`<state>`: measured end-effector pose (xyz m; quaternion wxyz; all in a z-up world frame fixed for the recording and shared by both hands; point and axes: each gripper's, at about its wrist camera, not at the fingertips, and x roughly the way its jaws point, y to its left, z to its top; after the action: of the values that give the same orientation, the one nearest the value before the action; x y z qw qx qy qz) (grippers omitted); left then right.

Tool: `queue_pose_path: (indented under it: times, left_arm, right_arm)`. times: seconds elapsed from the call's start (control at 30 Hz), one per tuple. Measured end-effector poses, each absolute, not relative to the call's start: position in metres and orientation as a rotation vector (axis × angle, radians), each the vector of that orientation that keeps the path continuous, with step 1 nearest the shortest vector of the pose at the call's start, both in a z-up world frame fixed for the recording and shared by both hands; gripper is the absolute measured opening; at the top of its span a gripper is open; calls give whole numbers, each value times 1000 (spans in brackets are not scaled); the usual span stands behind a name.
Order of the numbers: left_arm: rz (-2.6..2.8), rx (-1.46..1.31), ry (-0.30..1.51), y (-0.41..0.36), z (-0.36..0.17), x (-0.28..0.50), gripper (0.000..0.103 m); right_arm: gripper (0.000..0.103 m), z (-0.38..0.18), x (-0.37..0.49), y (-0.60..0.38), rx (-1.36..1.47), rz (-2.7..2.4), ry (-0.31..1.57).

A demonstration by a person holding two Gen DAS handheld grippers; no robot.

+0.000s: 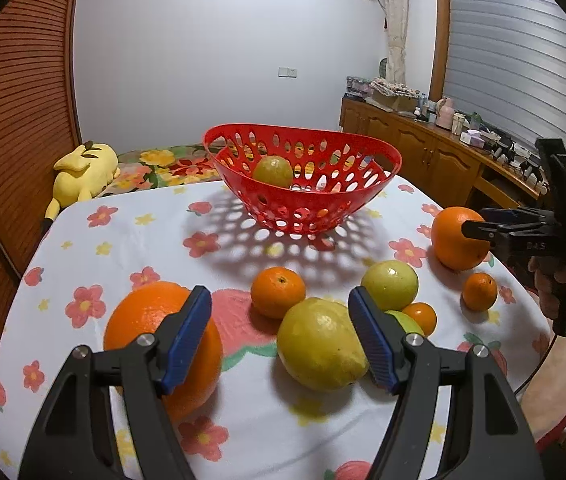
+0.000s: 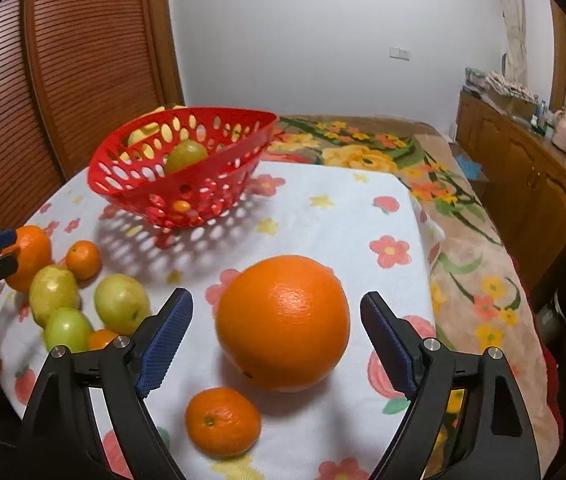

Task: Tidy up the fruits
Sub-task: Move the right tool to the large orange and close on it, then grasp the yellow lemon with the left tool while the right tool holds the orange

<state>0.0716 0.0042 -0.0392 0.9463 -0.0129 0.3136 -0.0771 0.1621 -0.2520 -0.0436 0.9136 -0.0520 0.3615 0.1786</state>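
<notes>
Left gripper (image 1: pixel 279 340) spread, nothing pinched — a yellow-green fruit (image 1: pixel 321 344) lies on the floral tablecloth (image 1: pixel 131 236) between its pads. Right gripper (image 2: pixel 275 344) spread too — its pads flank a big orange (image 2: pixel 283 322) without touching. Red basket (image 1: pixel 303 148) behind holds one greenish fruit (image 1: pixel 273 171).

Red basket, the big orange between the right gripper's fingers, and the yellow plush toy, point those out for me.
Red basket (image 1: pixel 363 196): left wrist view, front wall.
Big orange (image 2: pixel 283 322): right wrist view, middle of peel.
Yellow plush toy (image 1: pixel 81 178): left wrist view, body.

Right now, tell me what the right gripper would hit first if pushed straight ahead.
Most likely the big orange, which sits between the open right gripper fingers, untouched. The small mandarin lies nearer but lower, probably beneath its path.
</notes>
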Motion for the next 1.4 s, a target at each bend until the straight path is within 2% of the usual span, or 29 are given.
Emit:
queue_pose_path:
  times: [0.8,0.9,1.07,1.4]
  left_arm:
    - [-186,-45,705,-15,-58,75,71]
    - [-186,-38,718,-18,-61,76,71]
    - [-203,-46,733,-20,-66,78,63]
    - [-223,-109,783,-17,-77,89,64]
  right_arm:
    - [90,-82,187,-245,-121,365,856]
    - [85,-80,186,-245,-128,358,846]
    - [85,-80,185,-246,-118,366,842]
    - [85,-81,184,-246,-117,362,834]
